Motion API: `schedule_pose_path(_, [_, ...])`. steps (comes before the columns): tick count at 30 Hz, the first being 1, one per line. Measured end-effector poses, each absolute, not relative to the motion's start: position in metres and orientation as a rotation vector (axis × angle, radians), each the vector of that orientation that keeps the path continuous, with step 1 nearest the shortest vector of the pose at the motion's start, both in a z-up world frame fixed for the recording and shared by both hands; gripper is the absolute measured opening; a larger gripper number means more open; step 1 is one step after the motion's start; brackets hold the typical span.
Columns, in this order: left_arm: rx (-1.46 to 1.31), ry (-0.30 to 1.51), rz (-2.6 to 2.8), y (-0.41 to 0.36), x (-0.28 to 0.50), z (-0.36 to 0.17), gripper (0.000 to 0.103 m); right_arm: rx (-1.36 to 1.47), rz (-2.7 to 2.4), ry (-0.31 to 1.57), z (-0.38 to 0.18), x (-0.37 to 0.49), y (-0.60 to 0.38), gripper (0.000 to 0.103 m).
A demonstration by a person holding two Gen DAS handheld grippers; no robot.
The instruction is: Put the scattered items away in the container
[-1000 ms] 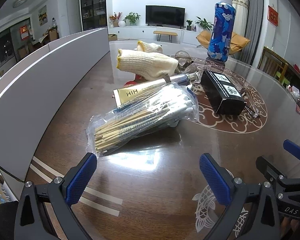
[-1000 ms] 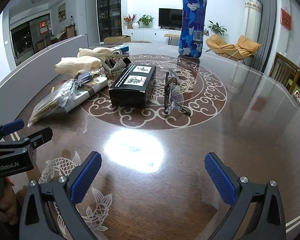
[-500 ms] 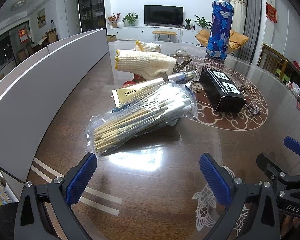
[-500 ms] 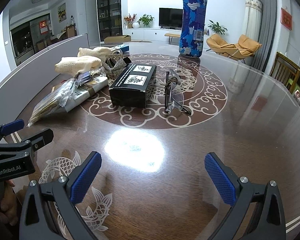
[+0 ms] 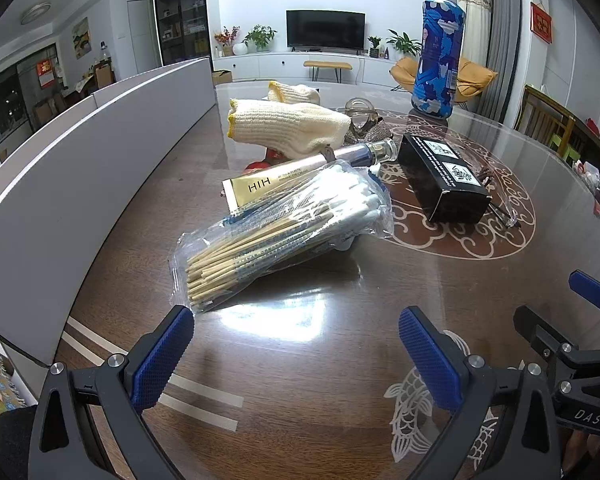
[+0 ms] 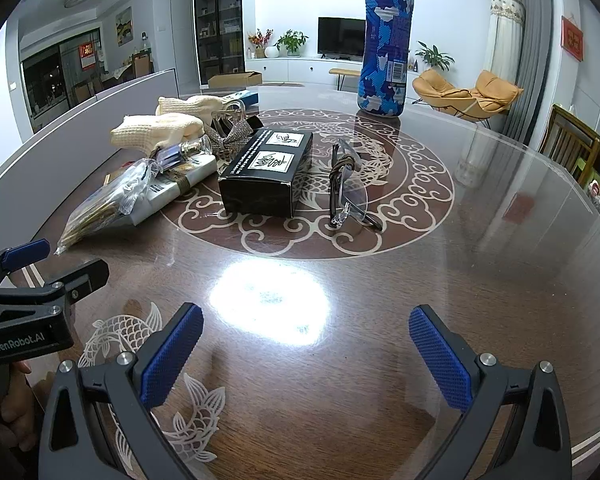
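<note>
Each hand-held gripper, left [image 5: 294,350] and right [image 6: 306,350], released, glossy patterned table [image 6: 480,280], perhaps living room behind.

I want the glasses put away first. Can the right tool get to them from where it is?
Probably yes. The right tool is open, and only bare table lies between it and the glasses. The black box sits beside them, apart.
</note>
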State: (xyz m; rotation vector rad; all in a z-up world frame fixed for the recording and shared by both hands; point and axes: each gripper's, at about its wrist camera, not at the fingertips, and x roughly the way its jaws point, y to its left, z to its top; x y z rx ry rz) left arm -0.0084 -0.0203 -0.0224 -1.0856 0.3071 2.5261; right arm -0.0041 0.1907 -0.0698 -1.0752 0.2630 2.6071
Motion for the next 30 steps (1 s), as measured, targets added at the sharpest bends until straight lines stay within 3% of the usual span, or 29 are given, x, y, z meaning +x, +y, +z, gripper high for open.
schedule_pose_path(30, [-1.074,0.321,2.505,-0.0194,-0.0079,-0.0225,0.103,-1.063,2.584,0.282,-0.0704,-0.0054,0.1907,0.103])
